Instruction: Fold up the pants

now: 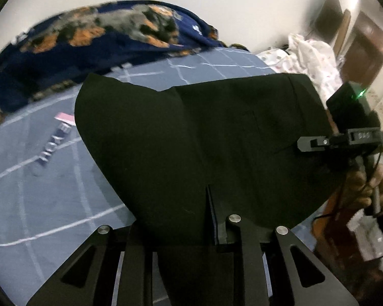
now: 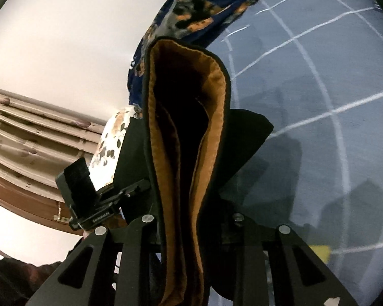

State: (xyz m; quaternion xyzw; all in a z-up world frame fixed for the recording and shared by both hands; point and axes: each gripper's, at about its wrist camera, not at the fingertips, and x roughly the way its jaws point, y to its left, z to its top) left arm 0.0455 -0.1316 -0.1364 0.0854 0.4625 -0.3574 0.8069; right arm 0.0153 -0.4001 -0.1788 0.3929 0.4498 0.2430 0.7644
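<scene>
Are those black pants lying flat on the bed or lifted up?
Lifted up: the black pants hang pinched in both the left gripper and right gripper, above the blue bedsheet.

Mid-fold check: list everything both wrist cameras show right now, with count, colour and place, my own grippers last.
pants: one, black with tan lining, lifted above the bed, held at two points.
bedsheet: one, blue-grey with white grid lines, under the pants.
blanket: one, navy with orange and grey print, at the bed's far edge by the wall.
white printed fabric: one heap, white with small dots, far right of the bed in the left wrist view.
wooden furniture: brown, by the wall, left in the right wrist view.
left gripper: black, shut on the pants' near edge.
right gripper: black, shut on the pants' open end, lining facing the camera.
</scene>
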